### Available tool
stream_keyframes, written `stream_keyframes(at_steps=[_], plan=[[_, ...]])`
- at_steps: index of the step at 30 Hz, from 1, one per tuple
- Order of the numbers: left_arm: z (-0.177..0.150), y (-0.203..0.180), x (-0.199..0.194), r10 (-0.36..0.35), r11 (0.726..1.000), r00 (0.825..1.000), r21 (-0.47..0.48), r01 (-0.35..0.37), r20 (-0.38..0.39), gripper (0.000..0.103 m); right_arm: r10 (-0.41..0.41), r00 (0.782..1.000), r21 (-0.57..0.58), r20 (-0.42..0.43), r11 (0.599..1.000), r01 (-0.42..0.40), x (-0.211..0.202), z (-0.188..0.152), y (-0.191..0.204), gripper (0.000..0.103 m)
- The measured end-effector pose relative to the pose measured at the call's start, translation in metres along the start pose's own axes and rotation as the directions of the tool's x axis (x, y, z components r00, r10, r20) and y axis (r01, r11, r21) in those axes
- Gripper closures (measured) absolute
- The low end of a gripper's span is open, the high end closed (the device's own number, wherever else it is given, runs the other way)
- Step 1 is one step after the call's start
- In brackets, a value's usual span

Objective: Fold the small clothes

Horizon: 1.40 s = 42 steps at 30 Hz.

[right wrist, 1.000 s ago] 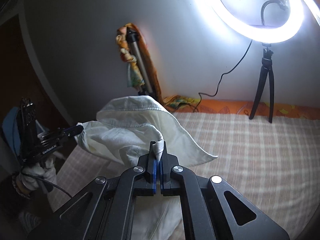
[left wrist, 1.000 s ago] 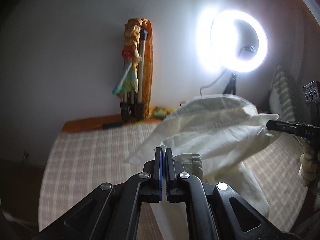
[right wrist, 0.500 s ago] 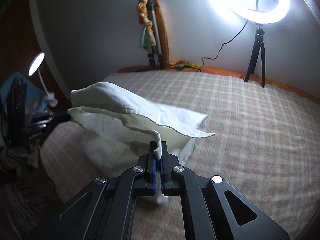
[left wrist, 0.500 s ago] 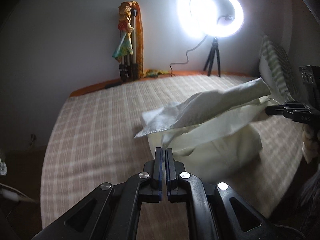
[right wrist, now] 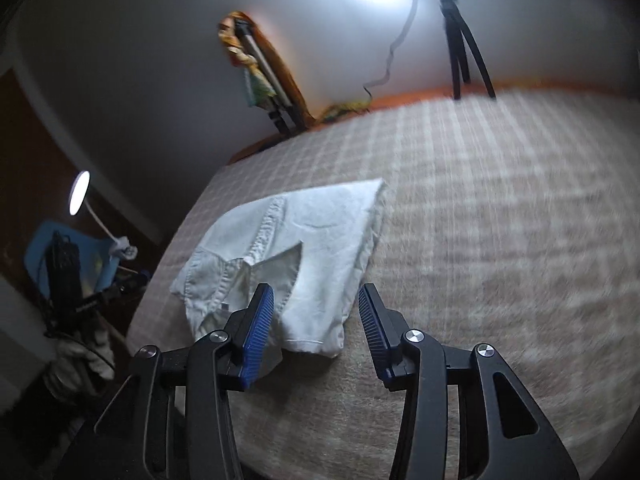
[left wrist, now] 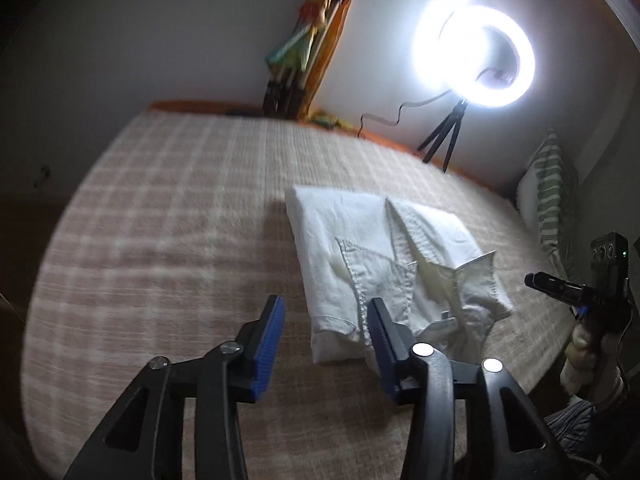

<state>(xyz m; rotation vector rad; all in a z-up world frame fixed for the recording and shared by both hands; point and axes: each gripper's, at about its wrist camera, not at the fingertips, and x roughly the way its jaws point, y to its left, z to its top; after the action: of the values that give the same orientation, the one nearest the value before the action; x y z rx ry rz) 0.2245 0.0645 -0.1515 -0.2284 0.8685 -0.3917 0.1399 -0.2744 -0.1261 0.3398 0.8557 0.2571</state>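
Note:
A small white collared shirt [left wrist: 384, 268] lies folded on the checked bed cover [left wrist: 180, 232]; it also shows in the right wrist view [right wrist: 304, 256]. My left gripper [left wrist: 326, 308] is open and empty, above the shirt's near left corner. My right gripper [right wrist: 314, 300] is open and empty, above the shirt's near right edge. The right gripper also shows at the right edge of the left wrist view [left wrist: 576, 292], and the left gripper at the left edge of the right wrist view [right wrist: 100, 296].
A lit ring light on a small tripod [left wrist: 476, 56] stands at the back by the wall. A folded tripod draped with orange cloth [left wrist: 312, 44] leans on the wall. A striped pillow [left wrist: 552, 200] lies at the right. A desk lamp [right wrist: 78, 196] glows beside the bed.
Both grippers held the shirt up by its edges, lowered it onto the bed, then opened and let go. The shirt now lies flat and folded.

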Motion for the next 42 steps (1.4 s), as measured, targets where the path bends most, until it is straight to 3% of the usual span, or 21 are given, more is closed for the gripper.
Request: stream_keyframes(at_steps=[2, 4, 5, 6, 7, 8, 9, 13, 15, 17, 22, 24, 26, 28, 30, 32, 34, 36, 42], plan=[[0.000, 0.004, 0.014, -0.004, 0.999, 0.999, -0.031, 0.003, -0.034, 0.054, 0.001, 0.999, 0.033, -0.047, 0.999, 0.001, 0.016, -0.002, -0.007, 0.059], [-0.001, 0.010, 0.025, -0.026, 0.996, 0.998, -0.088, 0.021, -0.050, 0.063, 0.028, 0.996, 0.074, -0.085, 0.997, -0.022, 0.031, -0.004, -0.013, 0.059], [-0.001, 0.010, 0.029, -0.044, 0.994, 0.997, -0.100, 0.038, -0.058, 0.080, 0.043, 0.994, 0.091, -0.101, 0.995, -0.034, 0.036, -0.005, -0.015, 0.059], [-0.001, 0.011, 0.032, -0.050, 0.994, 0.996, -0.100, 0.044, -0.067, 0.088, 0.065, 0.990, 0.102, -0.125, 0.993, -0.053, 0.043, -0.007, -0.016, 0.062], [-0.001, 0.010, 0.035, -0.042, 0.995, 0.997, -0.094, 0.036, -0.072, 0.091, 0.074, 0.988, 0.100, -0.137, 0.993, -0.061, 0.047, -0.008, -0.016, 0.073], [-0.002, 0.008, 0.037, -0.041, 0.996, 0.996, -0.083, 0.034, -0.078, 0.102, 0.078, 0.985, 0.091, -0.151, 0.994, -0.065, 0.049, -0.008, -0.014, 0.091], [-0.002, 0.007, 0.037, -0.045, 0.996, 0.996, -0.084, 0.039, -0.077, 0.103, 0.087, 0.982, 0.074, -0.168, 0.994, -0.075, 0.053, -0.008, -0.011, 0.097], [-0.003, 0.004, 0.017, -0.107, 0.987, 0.994, -0.128, 0.101, -0.034, 0.103, 0.096, 0.985, 0.060, -0.146, 0.994, -0.088, 0.043, -0.003, -0.005, 0.100], [-0.008, 0.003, 0.014, -0.078, 0.993, 0.996, -0.095, 0.074, -0.033, 0.103, 0.114, 0.985, 0.054, -0.128, 0.993, -0.108, 0.035, 0.002, -0.005, 0.101], [-0.017, 0.007, 0.029, -0.031, 0.997, 0.996, -0.076, 0.025, -0.081, 0.103, 0.106, 0.986, 0.043, -0.127, 0.994, -0.101, 0.034, 0.002, -0.008, 0.101], [-0.025, 0.006, 0.043, 0.052, 0.999, 0.993, -0.010, -0.053, -0.107, 0.103, 0.015, 0.972, 0.023, -0.234, 1.000, -0.010, 0.060, -0.014, -0.012, 0.101], [-0.024, 0.002, 0.038, 0.063, 0.998, 0.993, 0.019, -0.062, -0.101, 0.094, -0.041, 0.966, -0.041, -0.254, 0.999, 0.032, 0.065, -0.019, -0.004, 0.101], [-0.023, 0.001, 0.030, 0.100, 0.994, 0.992, 0.040, -0.097, -0.081, 0.074, -0.066, 0.967, -0.082, -0.246, 0.996, 0.047, 0.061, -0.017, 0.002, 0.097], [-0.020, 0.002, 0.019, 0.104, 0.994, 0.993, 0.039, -0.102, -0.054, 0.073, -0.058, 0.967, -0.095, -0.248, 0.995, 0.035, 0.055, -0.013, 0.006, 0.096], [-0.016, 0.000, 0.008, 0.112, 0.993, 0.994, 0.051, -0.111, -0.011, 0.069, -0.069, 0.975, -0.139, -0.211, 0.989, 0.040, 0.042, -0.007, 0.014, 0.093], [-0.009, -0.005, 0.000, 0.127, 0.990, 0.991, 0.061, -0.129, 0.039, 0.068, -0.095, 0.985, -0.179, -0.142, 0.981, 0.069, 0.029, -0.002, 0.021, 0.084], [-0.001, -0.012, -0.002, 0.105, 0.992, 0.993, 0.068, -0.109, 0.056, 0.068, -0.117, 0.992, -0.207, -0.054, 0.973, 0.104, 0.021, 0.005, 0.026, 0.083], [0.008, -0.023, 0.003, 0.099, 0.991, 0.993, 0.086, -0.105, 0.065, 0.068, -0.086, 0.996, -0.210, 0.005, 0.974, 0.085, 0.025, 0.019, 0.033, 0.083], [0.052, -0.044, 0.039, 0.099, 0.990, 0.992, 0.091, -0.106, 0.079, 0.068, -0.099, 0.995, -0.231, 0.023, 0.968, 0.102, 0.069, 0.056, 0.045, 0.083]])
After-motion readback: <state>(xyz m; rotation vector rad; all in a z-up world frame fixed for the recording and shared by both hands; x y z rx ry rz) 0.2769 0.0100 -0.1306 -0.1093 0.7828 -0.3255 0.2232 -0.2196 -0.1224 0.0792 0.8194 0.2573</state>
